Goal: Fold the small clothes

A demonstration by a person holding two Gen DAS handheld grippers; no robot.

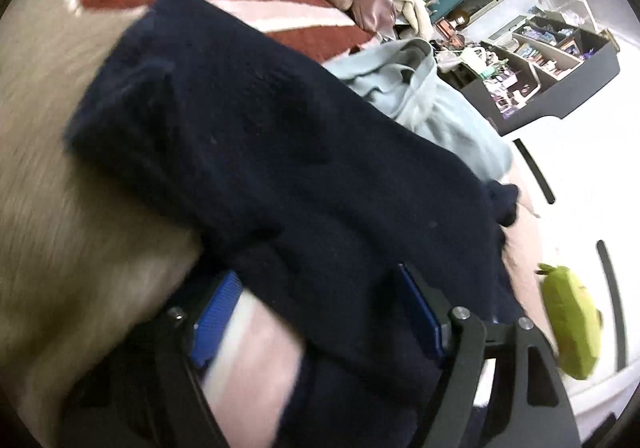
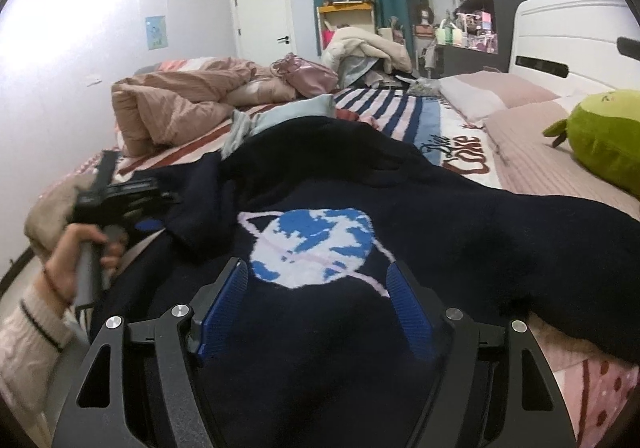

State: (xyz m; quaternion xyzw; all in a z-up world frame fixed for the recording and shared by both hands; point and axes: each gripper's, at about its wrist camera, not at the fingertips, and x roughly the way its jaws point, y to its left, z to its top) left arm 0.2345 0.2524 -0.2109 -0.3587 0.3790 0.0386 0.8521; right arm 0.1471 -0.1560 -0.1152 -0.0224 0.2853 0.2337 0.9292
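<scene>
Bed (image 2: 460, 116): striped blanket with lettering, pink pillows at the headboard side; serves as the folding surface.

Quilt (image 2: 176, 104): pink, bunched at the far end of the bed, apparently pushed aside to leave room.

Sweater (image 2: 460, 224): navy knit, planet motif (image 2: 312, 248) facing up, spread across the near bed. Its left part is doubled over into a thick fold, seen close in the left wrist view (image 1: 280, 152); judged mid-fold, sides not yet squared.

Blue garment (image 1: 420, 96): pale, crumpled just beyond the sweater, probably awaiting its turn.

Plush (image 2: 604, 140): green, on the pillows at right, apart from the sweater.

Right gripper (image 2: 320, 304): fingers spread wide, low over the sweater's lower front, the motif between them; nothing pinched. Likely placed to take the hem.

Left gripper (image 1: 316, 312): fingers spread, sweater cloth lying across the gap but not clamped. View blurred. Likely placed at the folded edge to press or regrip it.
</scene>
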